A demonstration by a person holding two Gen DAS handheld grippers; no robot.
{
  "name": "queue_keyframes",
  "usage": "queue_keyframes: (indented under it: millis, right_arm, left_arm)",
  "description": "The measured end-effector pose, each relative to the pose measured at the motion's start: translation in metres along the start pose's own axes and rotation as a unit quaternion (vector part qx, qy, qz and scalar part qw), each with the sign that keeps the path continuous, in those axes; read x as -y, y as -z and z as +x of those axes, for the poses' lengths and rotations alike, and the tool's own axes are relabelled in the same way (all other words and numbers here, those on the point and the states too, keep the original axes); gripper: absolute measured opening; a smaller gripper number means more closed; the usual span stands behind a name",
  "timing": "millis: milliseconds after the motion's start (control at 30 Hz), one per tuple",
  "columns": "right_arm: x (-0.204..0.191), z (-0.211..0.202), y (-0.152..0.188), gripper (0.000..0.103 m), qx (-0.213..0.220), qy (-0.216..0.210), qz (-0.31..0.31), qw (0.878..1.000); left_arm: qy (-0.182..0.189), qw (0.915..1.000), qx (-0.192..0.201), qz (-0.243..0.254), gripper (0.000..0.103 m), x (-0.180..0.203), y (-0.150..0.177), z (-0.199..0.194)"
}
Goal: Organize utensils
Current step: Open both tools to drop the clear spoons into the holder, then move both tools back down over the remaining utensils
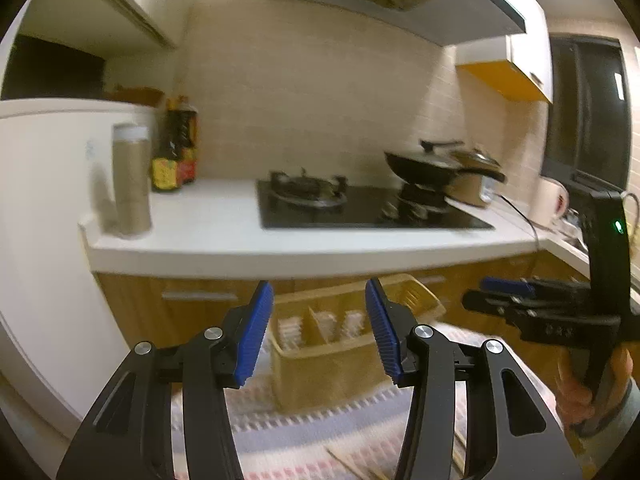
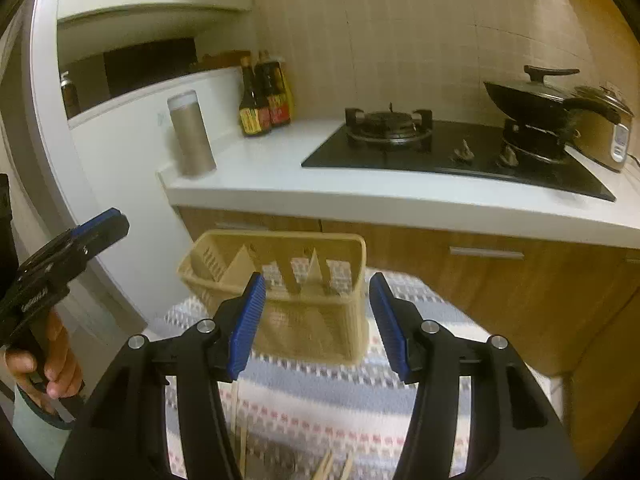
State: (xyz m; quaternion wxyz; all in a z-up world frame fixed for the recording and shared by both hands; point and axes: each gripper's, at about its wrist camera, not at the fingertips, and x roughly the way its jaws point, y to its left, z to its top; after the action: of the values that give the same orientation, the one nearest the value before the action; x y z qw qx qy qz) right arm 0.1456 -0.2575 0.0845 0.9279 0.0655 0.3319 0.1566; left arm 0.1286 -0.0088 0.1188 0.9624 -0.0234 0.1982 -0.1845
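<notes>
Beige plastic caddy (image 2: 280,304) stands upright on a striped cloth (image 2: 320,404), below and in front of the kitchen worktop (image 2: 360,196). Its slotted compartments look empty in both wrist views; I see no utensil standing in any of them, though the far corners are blurred.

Nearer than the caddy, at the bottom edge of the right view, several pale wooden sticks (image 2: 328,466), chopsticks by the look of them, lie loose on the cloth, well apart from the caddy. The same sticks (image 1: 348,462) show faintly in the left view.

Left gripper (image 1: 318,332) hangs this side of the caddy with jaws parted and nothing between them. Right gripper (image 2: 316,326) does likewise, jaws apart and bare, the caddy framed beyond them. Neither touches the caddy or the sticks. A hand (image 2: 56,364) grips the left gripper's handle, left of the caddy.

My judgement: the sorting is at or near its start. Nothing appears placed yet, and every stick on the cloth is left to be picked up and stood in a compartment.
</notes>
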Motion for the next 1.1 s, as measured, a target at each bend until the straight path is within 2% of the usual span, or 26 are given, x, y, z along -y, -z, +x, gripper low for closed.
queue_keyframes:
  millis: [167, 267, 433, 600, 733, 900, 1100]
  right_arm:
    - [0.000, -0.012, 0.019, 0.051, -0.062, -0.014, 0.020, 0.998]
    - [0.003, -0.009, 0.041, 0.051, -0.120, -0.027, 0.038, 0.992]
    - [0.004, 0.005, 0.080, 0.051, -0.196, -0.068, 0.068, 0.976]
    - [-0.007, 0.031, 0.109, 0.051, -0.257, -0.081, 0.061, 0.961]
    - [-0.015, 0.055, 0.123, 0.050, -0.295, -0.082, 0.055, 0.950]
    - [-0.022, 0.074, 0.135, 0.050, -0.316, -0.061, 0.027, 0.946]
    - [-0.034, 0.081, 0.145, 0.050, -0.326, -0.043, -0.017, 0.944]
  left_arm:
    - [0.010, 0.9981, -0.059, 0.013, 0.047, 0.018, 0.025, -0.007]
    - [0.011, 0.9933, -0.115, -0.002, 0.047, 0.017, 0.047, -0.005]
    - [0.014, 0.9743, -0.220, -0.044, 0.047, 0.006, 0.096, 0.010]
    - [0.000, 0.9565, -0.287, -0.052, 0.047, 0.001, 0.138, 0.026]
    - [-0.021, 0.9482, -0.314, -0.042, 0.047, -0.003, 0.157, 0.035]
    - [-0.026, 0.9369, -0.349, 0.008, 0.047, 0.009, 0.177, 0.043]
    - [-0.033, 0.9375, -0.346, 0.011, 0.049, 0.007, 0.176, 0.049]
